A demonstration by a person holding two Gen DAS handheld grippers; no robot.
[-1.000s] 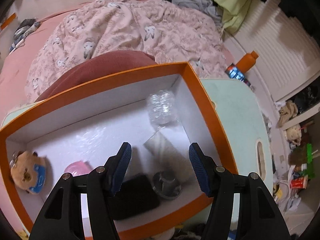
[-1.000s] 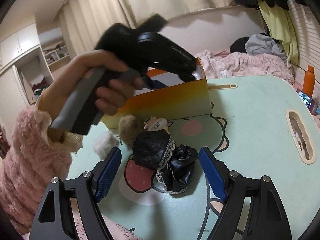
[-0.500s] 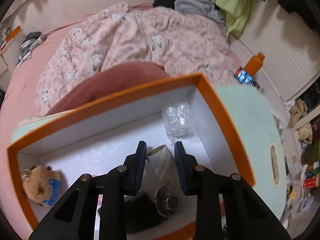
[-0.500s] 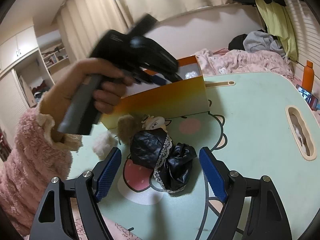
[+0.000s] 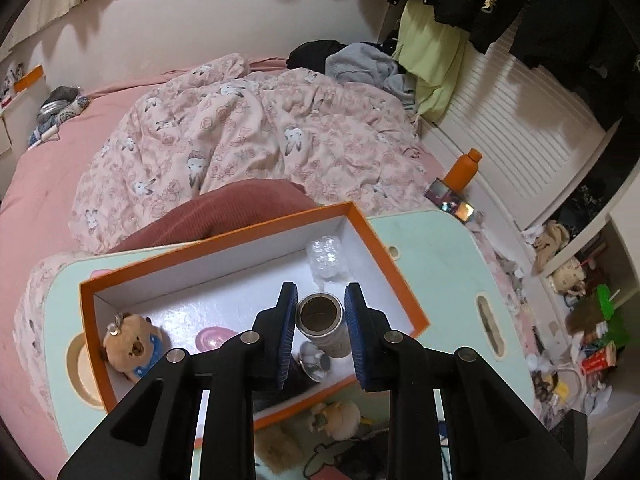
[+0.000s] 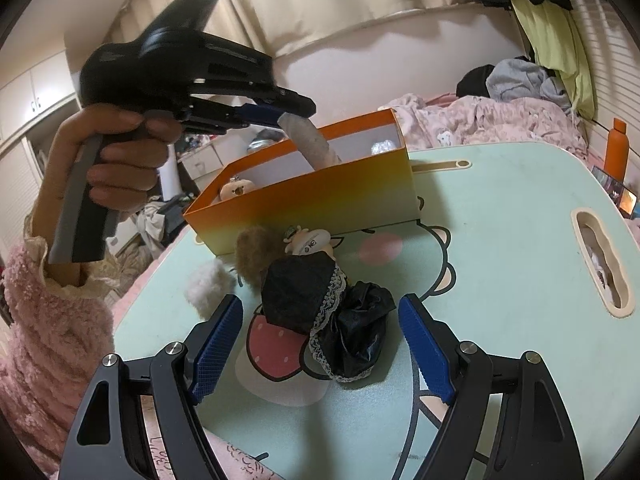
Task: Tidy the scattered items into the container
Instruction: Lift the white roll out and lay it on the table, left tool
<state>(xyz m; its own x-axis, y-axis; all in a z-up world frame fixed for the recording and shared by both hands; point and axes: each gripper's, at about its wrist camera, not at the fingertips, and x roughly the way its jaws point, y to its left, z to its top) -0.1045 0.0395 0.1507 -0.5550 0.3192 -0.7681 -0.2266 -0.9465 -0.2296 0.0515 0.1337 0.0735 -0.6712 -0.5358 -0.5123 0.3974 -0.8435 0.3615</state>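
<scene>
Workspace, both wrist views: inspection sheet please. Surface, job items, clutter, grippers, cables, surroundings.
Surface: mint table with cartoon print and cut-out handle slots.
Job's things: orange box on the table, holding a bear plush, a pink item, a crinkled clear wrap and a metal piece. Grey tube tilted over the box. Black lace-trimmed cloth, small doll, brown fluff and white pompom lie outside it.
Clutter: nothing else seen on the table.
Grippers: left gripper has just closed on the tube; right gripper open above the cloth.
Cables: nothing seen.
Surroundings: bed with pink quilt, orange bottle, littered floor.
</scene>
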